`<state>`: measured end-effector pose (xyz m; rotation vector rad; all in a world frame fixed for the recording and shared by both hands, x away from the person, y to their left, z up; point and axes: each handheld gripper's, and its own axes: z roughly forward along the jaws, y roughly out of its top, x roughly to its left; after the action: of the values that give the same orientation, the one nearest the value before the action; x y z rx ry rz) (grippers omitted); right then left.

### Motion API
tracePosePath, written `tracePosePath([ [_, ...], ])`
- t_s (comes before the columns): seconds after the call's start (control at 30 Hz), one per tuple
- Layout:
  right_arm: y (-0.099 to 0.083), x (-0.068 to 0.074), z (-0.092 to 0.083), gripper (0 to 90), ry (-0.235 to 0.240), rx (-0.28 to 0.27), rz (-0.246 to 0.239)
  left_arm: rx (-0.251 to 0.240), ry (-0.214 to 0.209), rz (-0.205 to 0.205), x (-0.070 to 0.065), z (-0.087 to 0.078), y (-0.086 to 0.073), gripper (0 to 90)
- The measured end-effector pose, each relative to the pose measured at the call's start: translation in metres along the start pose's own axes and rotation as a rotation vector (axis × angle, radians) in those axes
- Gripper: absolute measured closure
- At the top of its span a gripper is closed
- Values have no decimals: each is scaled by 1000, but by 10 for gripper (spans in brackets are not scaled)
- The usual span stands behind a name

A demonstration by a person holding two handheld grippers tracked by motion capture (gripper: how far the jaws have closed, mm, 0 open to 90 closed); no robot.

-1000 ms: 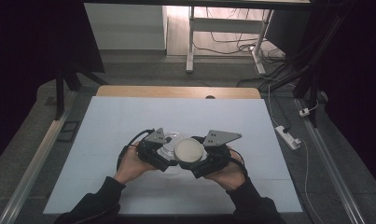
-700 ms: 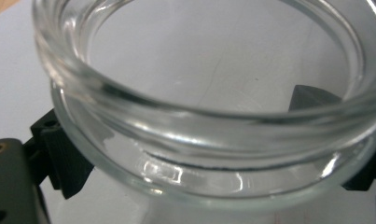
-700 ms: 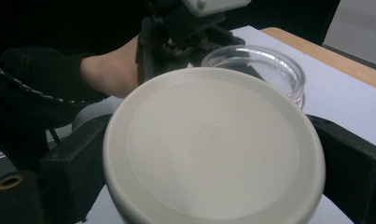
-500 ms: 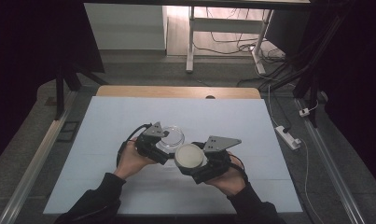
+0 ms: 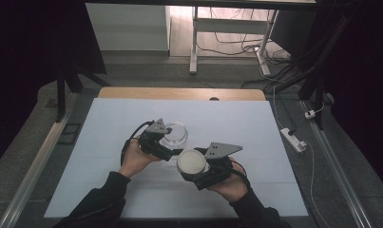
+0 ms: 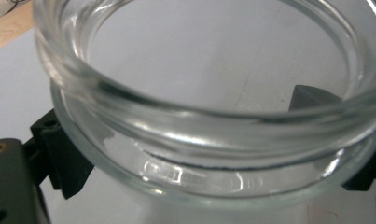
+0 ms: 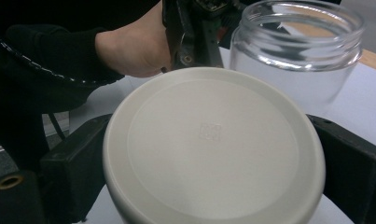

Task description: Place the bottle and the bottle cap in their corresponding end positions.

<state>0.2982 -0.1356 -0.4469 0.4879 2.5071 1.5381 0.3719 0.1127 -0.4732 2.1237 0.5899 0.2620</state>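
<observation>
A clear glass jar (image 5: 174, 134) stands open-mouthed on the pale table (image 5: 108, 133), held by my left gripper (image 5: 166, 147), whose black jaws press its sides just under the rim (image 6: 195, 116). A round white lid (image 5: 191, 162) is off the jar, to its right and nearer the person, clamped flat-side-up between the jaws of my right gripper (image 5: 198, 172). In the right gripper view the lid (image 7: 213, 144) sits between both black jaws, with the jar (image 7: 295, 56) and the left gripper (image 7: 192, 32) behind it.
The table's wooden far edge (image 5: 179, 93) runs behind the jar. A white power strip (image 5: 292, 138) lies on the floor at the right. Metal rails (image 5: 37, 166) flank the table. A desk frame and cables (image 5: 227, 38) stand beyond.
The lid has come off the jar: my right gripper carried it rightward and toward the person, while my left gripper stayed on the jar.
</observation>
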Motion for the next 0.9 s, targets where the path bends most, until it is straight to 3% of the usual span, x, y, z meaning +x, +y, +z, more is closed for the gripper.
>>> tracePosePath([
  [0.5,-16,-2,15,71,-6,12,-7,-5,17,5,8,18,8,74],
  [0.63,-21,-1,20,71,-5,18,-31,-7,19,-1,11,21,9,74],
  [0.9,-30,3,34,71,27,46,-37,-6,31,-2,17,31,12,74],
])
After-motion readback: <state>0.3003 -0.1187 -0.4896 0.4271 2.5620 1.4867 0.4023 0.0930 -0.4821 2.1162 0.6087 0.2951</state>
